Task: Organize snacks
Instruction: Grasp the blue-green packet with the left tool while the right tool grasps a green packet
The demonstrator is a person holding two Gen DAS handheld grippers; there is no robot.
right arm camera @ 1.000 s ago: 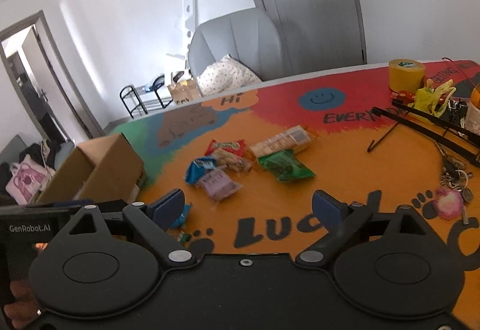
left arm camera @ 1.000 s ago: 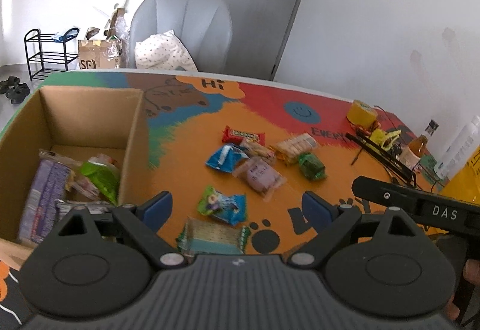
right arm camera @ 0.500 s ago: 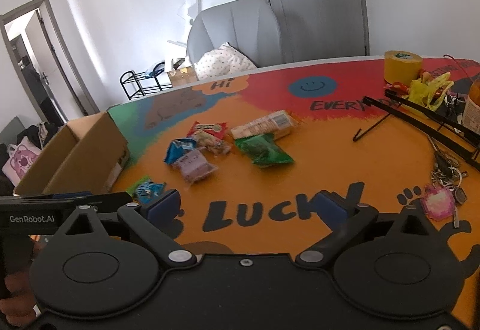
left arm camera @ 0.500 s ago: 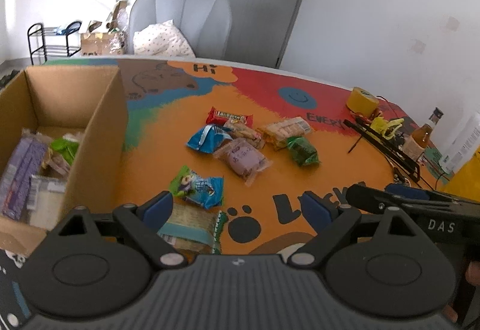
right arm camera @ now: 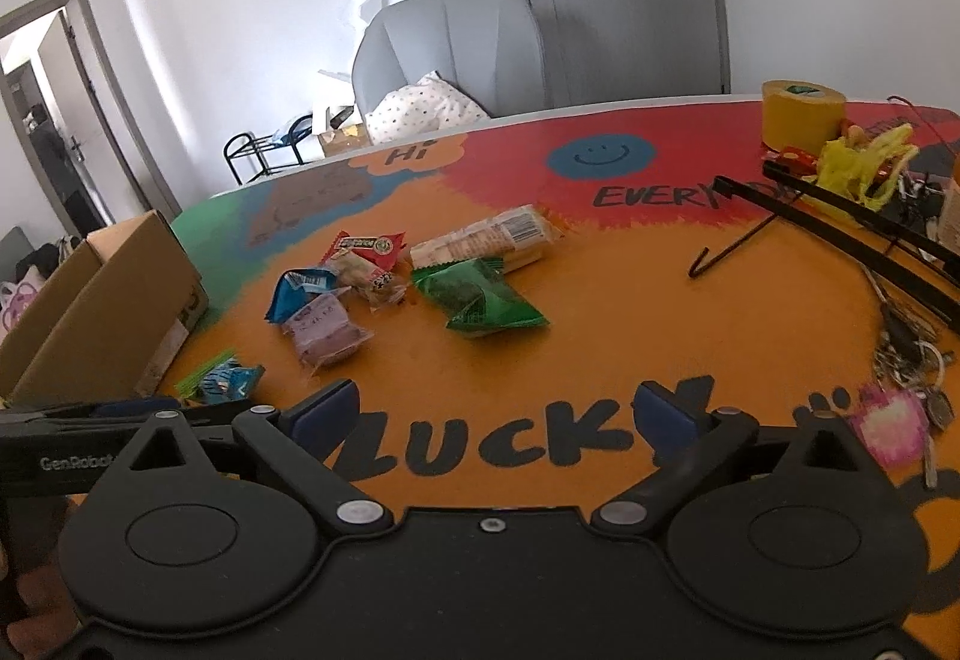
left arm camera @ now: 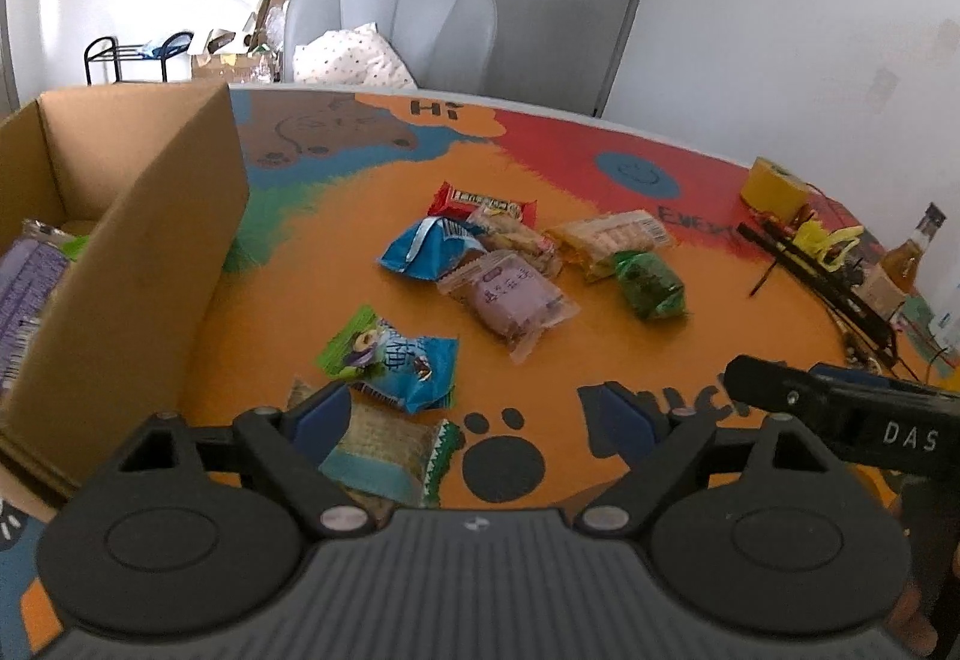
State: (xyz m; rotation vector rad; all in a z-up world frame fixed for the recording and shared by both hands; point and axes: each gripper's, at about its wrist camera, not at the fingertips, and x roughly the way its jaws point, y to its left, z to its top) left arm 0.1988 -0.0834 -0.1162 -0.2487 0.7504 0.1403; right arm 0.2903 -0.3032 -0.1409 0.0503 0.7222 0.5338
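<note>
The left gripper [left arm camera: 471,411] is standing open above the table [left arm camera: 600,336], and its jaws have just been closing a little; nothing is being pressed between them. Just under its left finger [left arm camera: 318,414] a pale cracker packet with teal and green ends [left arm camera: 390,456] is lying flat, partly hidden by that finger. Right beyond this packet, a blue and green snack bag [left arm camera: 396,360] is resting, touching it or overlapping its far edge. To the left of the left gripper an open cardboard box [left arm camera: 138,264] is standing, and a purple packet [left arm camera: 24,288] is lying inside it. Further ahead, a cluster of snacks is lying: a purple wrapped cake [left arm camera: 510,297], a blue bag [left arm camera: 429,249], a red bar [left arm camera: 483,201], a long cracker pack [left arm camera: 612,240] and a green bag [left arm camera: 651,285]. The right gripper [right arm camera: 498,414] is also holding its jaws wide apart, with nothing between them except the painted letters of the table. It is hanging to the right of the left gripper, and its dark body is showing in the left wrist view at the right edge. Far ahead and to the right of it, a yellow tape roll [right arm camera: 801,111], black rods [right arm camera: 852,216] and a bunch of keys [right arm camera: 906,360] are lying. Behind the table a grey armchair [left arm camera: 393,12] is standing.
</note>
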